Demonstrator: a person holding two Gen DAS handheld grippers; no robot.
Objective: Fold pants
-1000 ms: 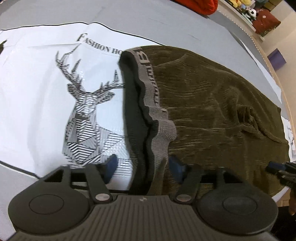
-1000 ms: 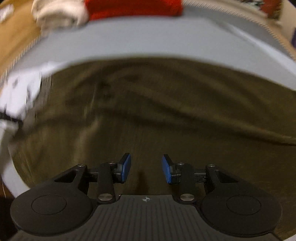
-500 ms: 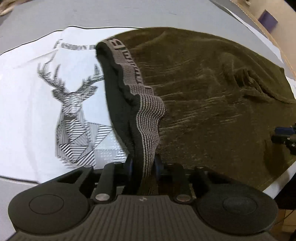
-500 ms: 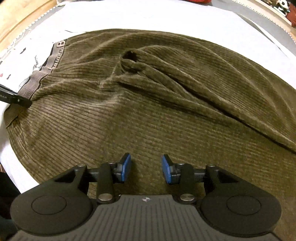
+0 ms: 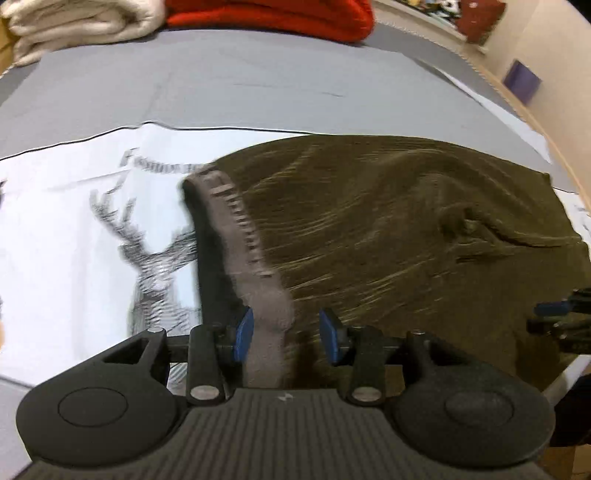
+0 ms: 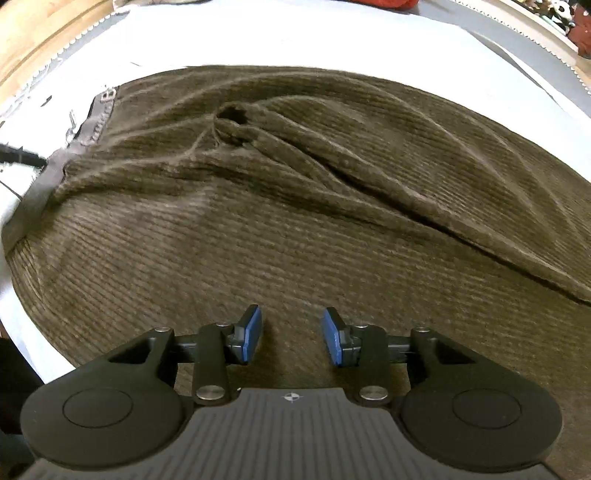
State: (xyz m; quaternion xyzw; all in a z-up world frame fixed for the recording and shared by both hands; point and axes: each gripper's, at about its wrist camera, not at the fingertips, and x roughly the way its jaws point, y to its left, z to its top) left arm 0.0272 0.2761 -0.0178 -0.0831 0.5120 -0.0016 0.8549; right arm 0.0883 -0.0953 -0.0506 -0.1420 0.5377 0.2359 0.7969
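Note:
Olive corduroy pants [image 5: 388, 229] lie spread on a white sheet, their grey elastic waistband [image 5: 240, 236] raised in a ridge at the left end. My left gripper [image 5: 286, 334] straddles that waistband; its jaws are opening, and the band stands between the pads, beside the left pad and clear of the right one. My right gripper [image 6: 291, 334] hovers open over the middle of the pants [image 6: 295, 221], with only flat fabric below the pads. A puckered fold [image 6: 232, 122] sits beyond it. The right gripper's tip [image 5: 554, 314] shows at the right edge of the left wrist view.
The white sheet with a deer print [image 5: 92, 240] lies on a grey cover [image 5: 258, 74]. Folded red cloth [image 5: 277, 14] and cream cloth [image 5: 74, 22] are stacked at the far side. A wooden table edge [image 6: 37, 37] runs along the far left.
The left gripper closed on the waistband half a second ago and its jaws have since parted; the view has pulled up and back. The right gripper has stayed open over the pants.

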